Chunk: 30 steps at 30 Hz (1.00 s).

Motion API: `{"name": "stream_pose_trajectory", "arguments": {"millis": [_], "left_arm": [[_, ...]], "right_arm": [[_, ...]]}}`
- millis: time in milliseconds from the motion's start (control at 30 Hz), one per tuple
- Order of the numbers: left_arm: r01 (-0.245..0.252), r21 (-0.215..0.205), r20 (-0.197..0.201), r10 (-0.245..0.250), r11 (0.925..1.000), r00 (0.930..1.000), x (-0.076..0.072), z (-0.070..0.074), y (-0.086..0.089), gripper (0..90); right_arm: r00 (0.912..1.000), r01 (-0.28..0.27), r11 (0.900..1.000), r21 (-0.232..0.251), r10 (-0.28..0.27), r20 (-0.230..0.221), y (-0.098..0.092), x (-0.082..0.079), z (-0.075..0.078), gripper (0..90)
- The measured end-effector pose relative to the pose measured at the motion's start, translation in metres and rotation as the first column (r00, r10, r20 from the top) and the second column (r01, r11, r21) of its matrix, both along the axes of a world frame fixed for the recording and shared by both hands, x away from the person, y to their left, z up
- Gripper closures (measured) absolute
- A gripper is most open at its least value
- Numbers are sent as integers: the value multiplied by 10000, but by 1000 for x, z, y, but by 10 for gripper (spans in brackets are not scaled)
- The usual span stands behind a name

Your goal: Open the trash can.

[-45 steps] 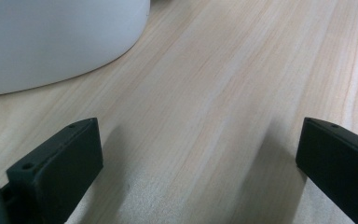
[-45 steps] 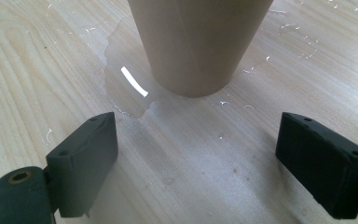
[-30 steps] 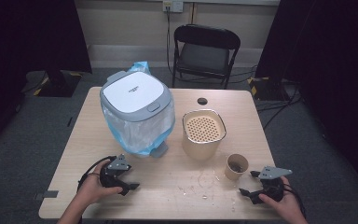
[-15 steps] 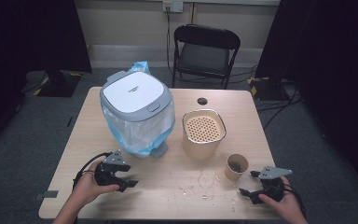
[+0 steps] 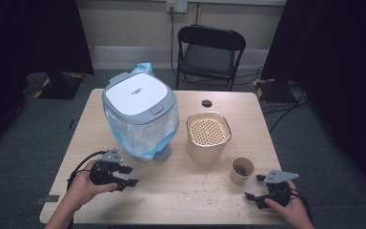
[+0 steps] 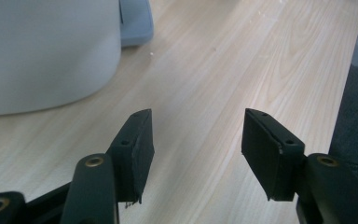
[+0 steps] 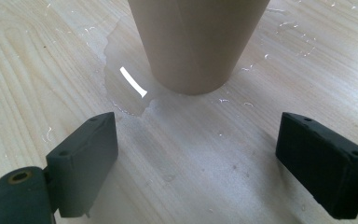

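Paper cup [image 7: 198,42] top cut off; wet patch [image 7: 126,84] beside base.

Your left gripper [image 5: 127,175] and right gripper [image 5: 255,187] are black, each with a grey triangular plate, brass rivets and a black cable.

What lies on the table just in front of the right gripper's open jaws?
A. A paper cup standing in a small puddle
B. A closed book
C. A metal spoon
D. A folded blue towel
A: the right gripper view shows the paper cup upright ahead of the right gripper, with a puddle at its base.
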<state>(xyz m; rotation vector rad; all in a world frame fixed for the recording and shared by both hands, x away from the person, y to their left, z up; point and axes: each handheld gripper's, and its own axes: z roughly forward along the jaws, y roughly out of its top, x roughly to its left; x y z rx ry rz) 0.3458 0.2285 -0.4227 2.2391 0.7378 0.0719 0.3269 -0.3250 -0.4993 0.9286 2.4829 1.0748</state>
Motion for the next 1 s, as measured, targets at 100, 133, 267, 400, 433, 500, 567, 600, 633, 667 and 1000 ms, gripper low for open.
{"name": "stream_pose_trajectory", "arguments": {"millis": [100,133,267,400,433,500,567,600,633,667,1000], "left_arm": [[133,-23,79,-132,9999,9999,-1,6,1,457],[137,86,34,-137,9999,9999,-2,12,2,470],[41,131,120,-43,9999,9999,-2,21,6,490],[-74,129,-2,74,9999,10000,-2,31,11,498],[-110,67,2,110,9999,9999,-2,33,12,504],[-147,109,-124,148,9998,9998,-3,39,14,508],[-140,-14,-88,140,9999,9999,-3,45,16,513],[-129,-39,-112,129,9999,9999,-3,48,17,520],[-112,-114,-113,111,9999,9999,-2,53,19,534],[-112,-114,-113,111,9999,9999,-2,53,19,543],[-92,-347,-315,81,9994,9995,3,87,24,575]], "right_arm": [[10000,22,10000,5,-22,-8,0,0,0,121],[10000,38,10000,1,-38,1,0,0,0,121],[10000,59,10000,0,-59,-7,0,-1,0,121],[10000,62,10000,0,-62,-6,0,-1,0,121],[10000,60,10000,0,-60,3,0,-1,0,121],[10000,66,10000,-1,-66,-3,0,-1,0,121],[10000,65,10000,1,-65,-5,0,-1,0,121],[10000,65,10000,1,-65,-5,0,-1,0,121],[10000,61,10000,-2,-61,1,0,-1,0,121],[10000,64,10000,2,-64,-4,0,-1,0,121],[10000,63,10000,-1,-63,3,0,-1,0,121]]}}
